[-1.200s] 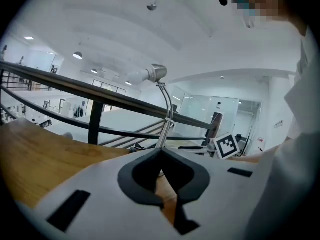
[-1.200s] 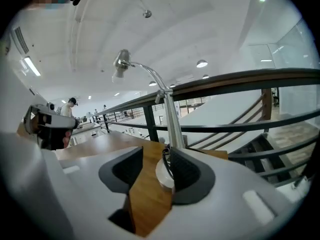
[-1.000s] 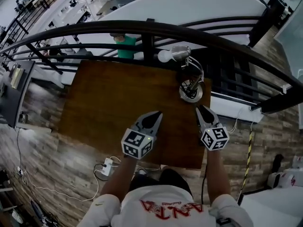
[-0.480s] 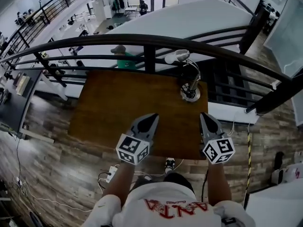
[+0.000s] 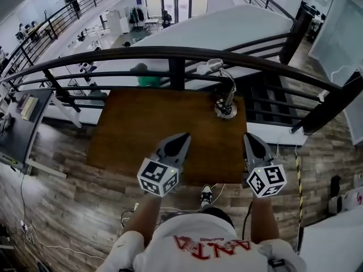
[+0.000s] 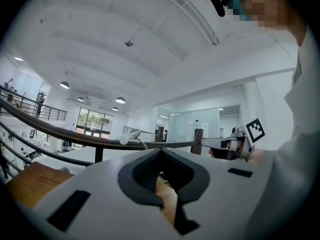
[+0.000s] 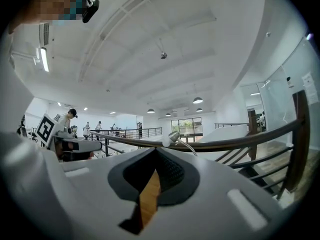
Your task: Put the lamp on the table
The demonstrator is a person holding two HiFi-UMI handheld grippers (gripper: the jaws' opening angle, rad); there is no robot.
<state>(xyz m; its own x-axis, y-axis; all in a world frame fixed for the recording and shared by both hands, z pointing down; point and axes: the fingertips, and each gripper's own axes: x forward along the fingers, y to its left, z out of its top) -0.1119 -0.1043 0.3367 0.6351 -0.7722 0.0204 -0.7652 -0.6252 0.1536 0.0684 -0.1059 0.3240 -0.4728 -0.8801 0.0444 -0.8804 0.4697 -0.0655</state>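
Note:
A desk lamp stands on the far right corner of the brown table [image 5: 147, 132], with its round base [image 5: 226, 110] on the wood and its silver head and white bulb [image 5: 207, 67] leaning left towards the rail. My left gripper [image 5: 182, 137] hovers over the table's near middle, shut and empty. The right gripper [image 5: 251, 137] is held near the table's right front corner, also shut and empty, well short of the lamp. The lamp head shows in the left gripper view [image 6: 131, 136] and in the right gripper view [image 7: 173, 137]. Both grippers [image 6: 160, 152] [image 7: 156, 152] point level.
A black curved railing [image 5: 170, 53] runs just behind the table, with a lower floor and people beyond it. Wood-plank floor surrounds the table. A cable hangs at the table's right side [image 5: 279, 149]. A dark side table [image 5: 17, 129] stands at the left.
Both grippers have pulled back from the lamp towards the table's near edge and risen. The lamp stays on the far right corner.

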